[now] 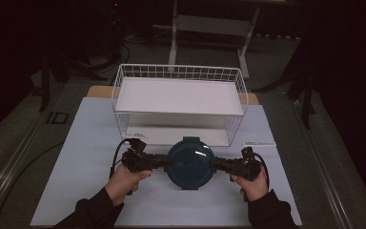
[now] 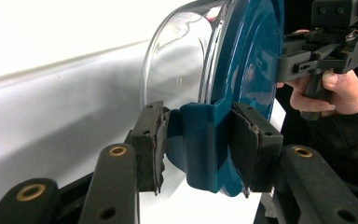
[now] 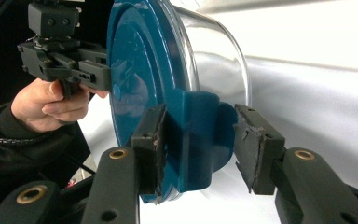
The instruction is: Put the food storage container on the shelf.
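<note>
Pinching a side tab, the left gripper (image 2: 199, 149) holds the blue lid (image 1: 190, 162) on a clear bowl (image 2: 182, 60). The right gripper (image 3: 198, 149) is spread around the other tab, bowl between them.

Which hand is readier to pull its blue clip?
Probably the left gripper: its jaws squeeze the left clip on both sides. On the right gripper, one jaw stands clear of the right clip.

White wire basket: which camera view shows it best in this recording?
The high view: the white wire basket sits whole behind the lidded glass container, rim and shelf plain. Both gripper views look at the container's teal clips and pale blurred background, so the basket cannot be made out there.
</note>
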